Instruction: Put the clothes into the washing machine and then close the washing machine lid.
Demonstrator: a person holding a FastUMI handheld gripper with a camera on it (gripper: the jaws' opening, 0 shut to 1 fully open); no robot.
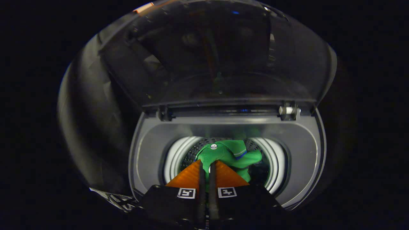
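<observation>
Gripper [207, 164] pinches green garment [230, 155] over washing machine [153, 150], lid [207, 54] raised.

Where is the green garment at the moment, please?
In the gripper view, the green garment hangs pinched in the nearly closed gripper, over the round drum opening of the grey washing machine, below its raised transparent lid.

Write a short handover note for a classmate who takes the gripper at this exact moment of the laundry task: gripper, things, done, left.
Gripper: fingers nearly closed, pinching a fold of the green garment between them.
Garment: hangs bunched over the drum opening of the washing machine, just ahead of the fingers; how far in it sits cannot be told.
Lid: up, standing open on its hinges behind the drum.
Done: garment brought to the drum.
Left: let go of the garment so it drops inside, pull the gripper out, then swing the lid down shut.
</observation>
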